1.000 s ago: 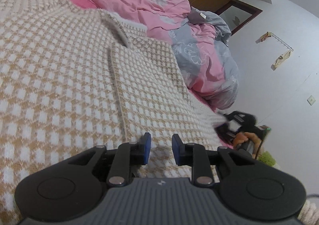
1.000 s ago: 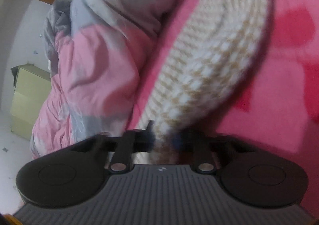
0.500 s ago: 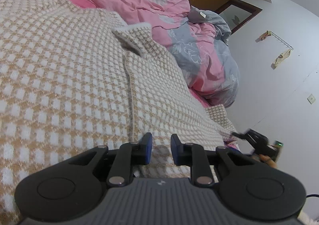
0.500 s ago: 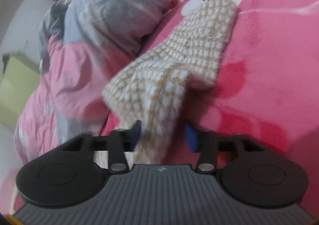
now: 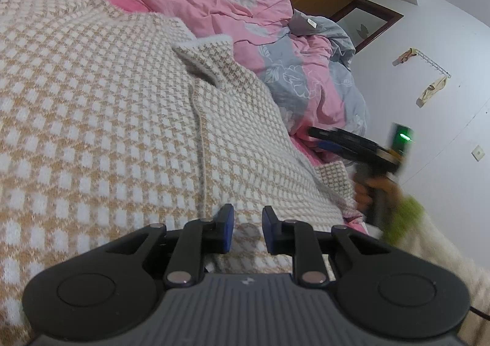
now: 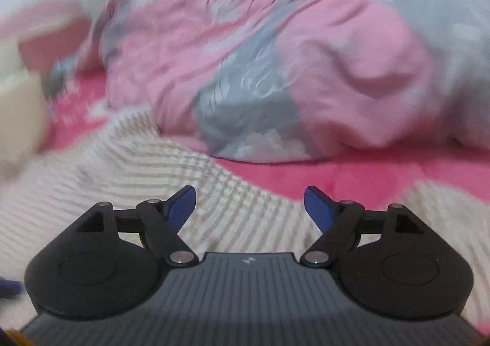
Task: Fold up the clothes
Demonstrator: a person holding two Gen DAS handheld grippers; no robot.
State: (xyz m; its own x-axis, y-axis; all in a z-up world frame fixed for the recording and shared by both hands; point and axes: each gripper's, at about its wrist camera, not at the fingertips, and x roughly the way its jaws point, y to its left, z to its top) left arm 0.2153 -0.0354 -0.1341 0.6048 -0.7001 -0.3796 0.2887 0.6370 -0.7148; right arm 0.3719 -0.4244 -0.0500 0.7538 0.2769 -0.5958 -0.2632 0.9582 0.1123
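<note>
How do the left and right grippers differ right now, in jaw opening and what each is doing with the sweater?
The left gripper has its jaws narrowly spaced just over the checked sweater; the right gripper is spread wide with nothing between its fingers. The left view is sharp, while the right view is motion-blurred. Both have blue finger pads and point at the same sweater on the pink bed sheet.

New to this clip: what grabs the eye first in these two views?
The tan-and-white checked sweater fills most of the left wrist view, spread flat on the bed. Behind it, a crumpled pink and grey duvet is heaped on the pink sheet. The right hand-held gripper hangs wide open and empty over the knit, while the left hand-held gripper sits low at the sweater's near edge.
</note>
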